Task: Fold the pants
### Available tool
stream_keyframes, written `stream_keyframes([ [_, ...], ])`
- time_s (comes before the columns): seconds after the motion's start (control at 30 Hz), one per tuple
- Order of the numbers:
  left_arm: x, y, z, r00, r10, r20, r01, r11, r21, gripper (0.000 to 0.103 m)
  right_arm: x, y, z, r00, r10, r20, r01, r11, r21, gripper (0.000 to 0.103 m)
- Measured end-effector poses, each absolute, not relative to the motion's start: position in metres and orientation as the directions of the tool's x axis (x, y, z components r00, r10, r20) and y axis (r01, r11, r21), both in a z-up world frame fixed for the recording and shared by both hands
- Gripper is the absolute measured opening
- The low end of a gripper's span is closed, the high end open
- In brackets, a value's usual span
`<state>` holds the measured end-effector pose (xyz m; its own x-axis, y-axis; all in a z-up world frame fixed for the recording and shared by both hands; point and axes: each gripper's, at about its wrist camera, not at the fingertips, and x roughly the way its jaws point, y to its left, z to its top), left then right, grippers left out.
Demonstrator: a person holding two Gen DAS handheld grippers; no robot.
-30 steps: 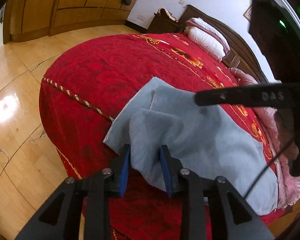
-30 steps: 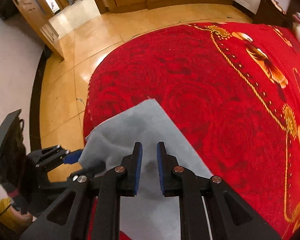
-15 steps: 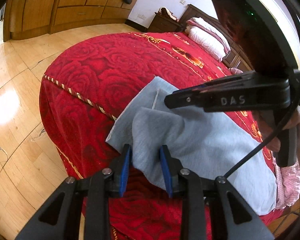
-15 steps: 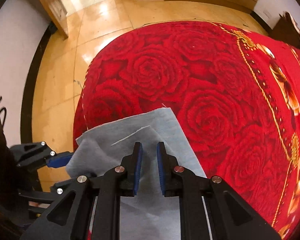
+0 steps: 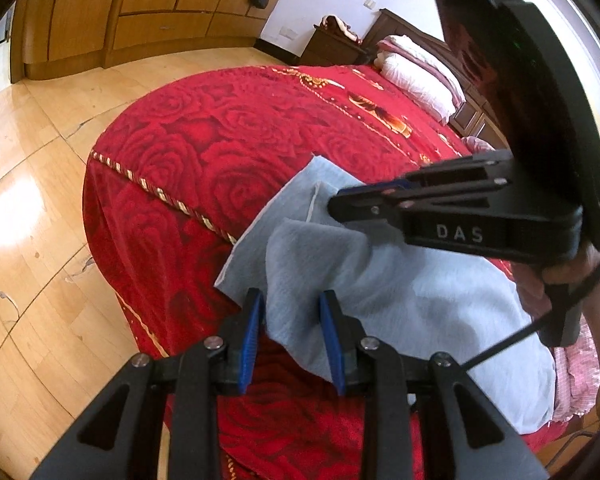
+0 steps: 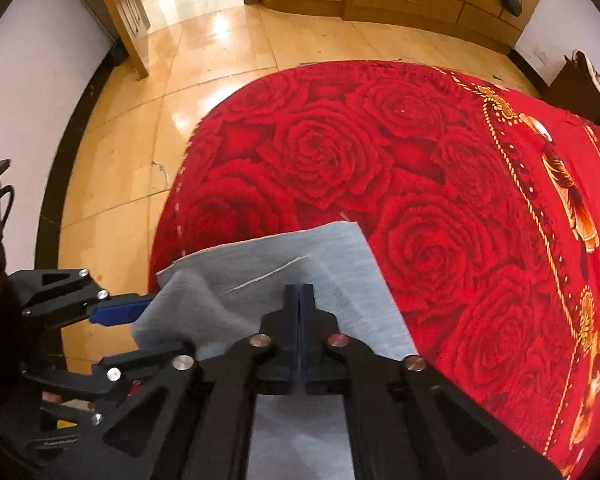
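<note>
Grey pants on red bed; right jaws pinched onto cloth, left jaws apart.

Home bedroom: bed under red rose bedspread, pillows, wooden wardrobes, nightstand.

Pants on the bedspread near the bed corner, pillows at 1 o'clock behind them, nightstand at 12, wooden floor at 9
</note>
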<state>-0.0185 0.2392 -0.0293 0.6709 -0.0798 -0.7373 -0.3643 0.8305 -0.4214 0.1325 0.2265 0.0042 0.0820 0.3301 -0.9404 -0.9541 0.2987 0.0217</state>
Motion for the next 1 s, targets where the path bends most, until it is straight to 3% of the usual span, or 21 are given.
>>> stream_keyframes([
  [0.13, -0.021, 0.241, -0.026, 0.686, -0.066, -0.724, -0.370, 0.826, -0.426, 0.027, 0.134, 0.218, 0.021, 0.102, 0.399, -0.911, -0.949, 0.313, 0.030, 0.002],
  [0.2, -0.022, 0.241, -0.025, 0.695, -0.065, -0.716, -0.367, 0.824, -0.431, 0.014, 0.138, 0.214, 0.032, 0.123, 0.438, -0.891, -0.941, 0.338, 0.036, 0.002],
  [0.23, -0.023, 0.241, -0.023, 0.703, -0.065, -0.708, -0.361, 0.825, -0.434, 0.013, 0.139, 0.213, 0.037, 0.134, 0.451, -0.882, -0.937, 0.348, 0.036, 0.002],
  [0.57, -0.032, 0.254, -0.012, 0.741, 0.010, -0.672, -0.406, 0.804, -0.435, 0.007, 0.162, 0.212, 0.049, 0.193, 0.517, -0.834, -0.907, 0.418, 0.049, 0.002],
  [0.7, -0.032, 0.261, -0.016, 0.731, -0.019, -0.682, -0.404, 0.794, -0.455, 0.007, 0.163, 0.216, 0.041, 0.130, 0.483, -0.866, -0.916, 0.392, 0.081, 0.002],
  [0.83, -0.032, 0.261, -0.019, 0.725, -0.028, -0.688, -0.406, 0.789, -0.460, 0.007, 0.161, 0.221, 0.023, 0.089, 0.385, -0.918, -0.937, 0.345, 0.053, 0.018],
  [1.0, -0.031, 0.259, -0.023, 0.716, -0.040, -0.697, -0.400, 0.795, -0.456, 0.007, 0.149, 0.230, 0.005, 0.071, 0.322, -0.944, -0.967, 0.255, 0.014, 0.019],
])
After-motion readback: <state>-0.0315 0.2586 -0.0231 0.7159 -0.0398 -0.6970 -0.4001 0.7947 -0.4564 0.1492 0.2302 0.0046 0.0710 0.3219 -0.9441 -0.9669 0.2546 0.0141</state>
